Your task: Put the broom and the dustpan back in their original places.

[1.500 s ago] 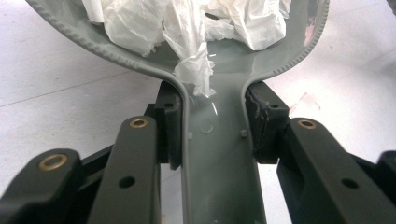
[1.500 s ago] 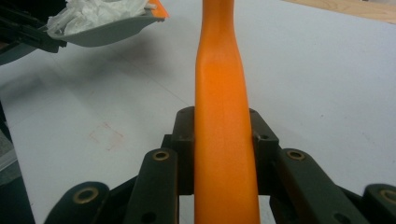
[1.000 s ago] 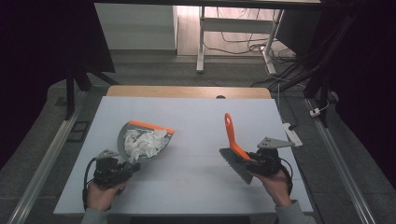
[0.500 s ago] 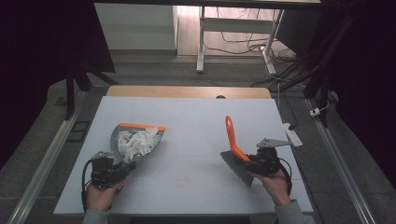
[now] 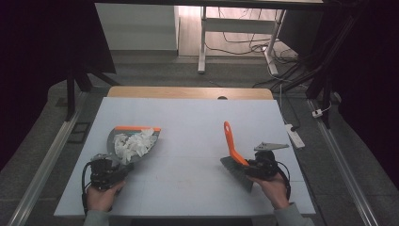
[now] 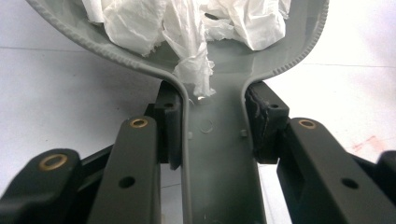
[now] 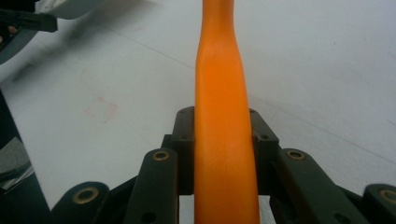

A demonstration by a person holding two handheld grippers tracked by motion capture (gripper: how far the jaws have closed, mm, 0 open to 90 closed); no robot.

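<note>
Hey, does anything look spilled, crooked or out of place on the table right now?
Nothing spilled: the crumpled white paper sits inside the grey dustpan, none loose on the table. The orange-handled brush is held tilted, bristles low.

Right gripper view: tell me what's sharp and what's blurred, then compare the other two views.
Right gripper view: the orange handle is soft up close and the dustpan at top left is smeared. Left gripper view: the tissue is crisp. High view: the table is evenly lit, the surroundings dark.

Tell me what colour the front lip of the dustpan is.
Orange; the dustpan itself is grey. The lip shows best in the high view.
</note>
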